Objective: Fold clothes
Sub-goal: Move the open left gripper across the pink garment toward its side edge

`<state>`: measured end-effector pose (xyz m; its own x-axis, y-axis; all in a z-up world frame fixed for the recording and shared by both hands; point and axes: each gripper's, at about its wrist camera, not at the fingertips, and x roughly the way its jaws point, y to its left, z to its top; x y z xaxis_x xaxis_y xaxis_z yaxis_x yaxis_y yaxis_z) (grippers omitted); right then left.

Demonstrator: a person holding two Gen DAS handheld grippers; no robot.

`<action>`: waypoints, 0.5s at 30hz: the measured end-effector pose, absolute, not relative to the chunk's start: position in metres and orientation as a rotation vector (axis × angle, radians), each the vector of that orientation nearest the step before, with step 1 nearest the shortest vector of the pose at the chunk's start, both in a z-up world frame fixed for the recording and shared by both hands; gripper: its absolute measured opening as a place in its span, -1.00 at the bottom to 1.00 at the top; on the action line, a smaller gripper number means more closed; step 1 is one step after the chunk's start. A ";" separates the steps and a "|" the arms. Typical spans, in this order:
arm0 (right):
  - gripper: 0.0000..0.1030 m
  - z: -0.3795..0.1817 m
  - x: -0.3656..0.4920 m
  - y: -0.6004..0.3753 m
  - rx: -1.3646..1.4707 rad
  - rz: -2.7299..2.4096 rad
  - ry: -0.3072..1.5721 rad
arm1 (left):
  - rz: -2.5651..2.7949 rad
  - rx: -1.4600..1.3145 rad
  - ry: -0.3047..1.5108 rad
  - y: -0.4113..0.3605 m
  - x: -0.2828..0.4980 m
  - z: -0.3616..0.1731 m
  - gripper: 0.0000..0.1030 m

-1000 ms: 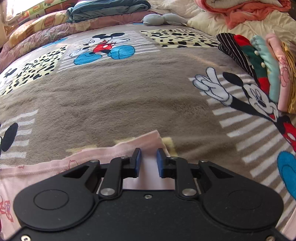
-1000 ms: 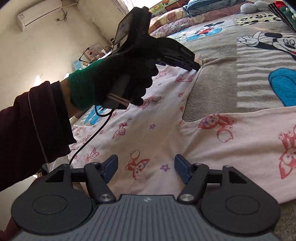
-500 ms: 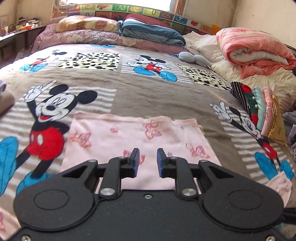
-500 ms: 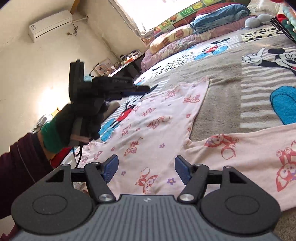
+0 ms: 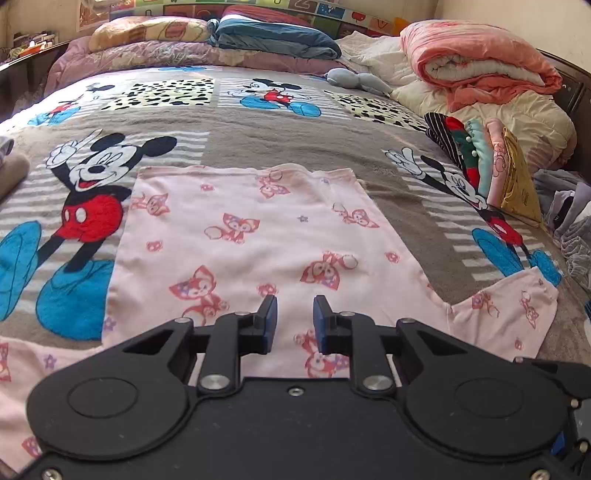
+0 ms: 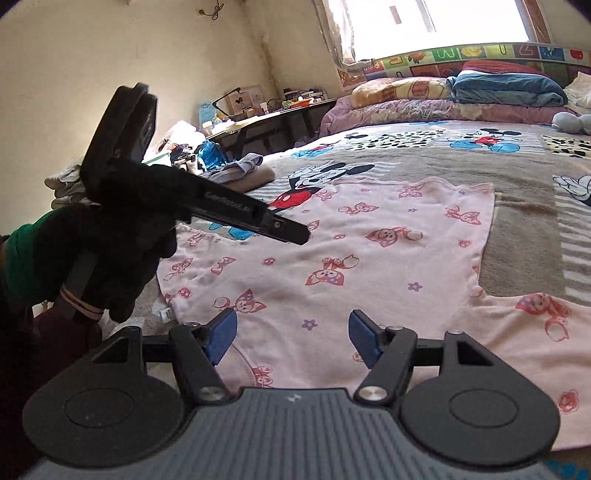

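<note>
A pink long-sleeved top with a fox print (image 5: pixel 258 229) lies flat, hem away from me, on the Mickey Mouse blanket (image 5: pixel 295 144). One sleeve (image 5: pixel 509 302) reaches right and the other (image 5: pixel 22 365) left. My left gripper (image 5: pixel 294 314) hovers above the top's near middle, fingers a narrow gap apart with nothing between them. In the right wrist view the same top (image 6: pixel 369 251) spreads ahead, and a gloved hand (image 6: pixel 110 258) holds the left gripper (image 6: pixel 295 236) above its left side. My right gripper (image 6: pixel 291 332) stands wide open over the neckline end, holding nothing.
A row of folded clothes (image 5: pixel 480 162) stands at the bed's right side, with loose garments (image 5: pixel 569 221) beyond it. Rolled quilts (image 5: pixel 480 62) and pillows (image 5: pixel 147 33) fill the far end. A cluttered low table (image 6: pixel 258 125) and clothes (image 6: pixel 243 173) sit left of the bed.
My left gripper has pulled back from the top's far hem and risen, so the whole top now shows flat. The right gripper has stayed open near the neckline end.
</note>
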<state>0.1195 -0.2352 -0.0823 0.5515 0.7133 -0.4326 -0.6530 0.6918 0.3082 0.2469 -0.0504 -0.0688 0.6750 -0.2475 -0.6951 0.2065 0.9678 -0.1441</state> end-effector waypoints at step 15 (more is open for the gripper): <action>0.38 -0.109 0.154 -0.233 0.204 0.936 0.735 | -0.243 -0.020 0.840 -0.116 0.436 -0.093 -0.66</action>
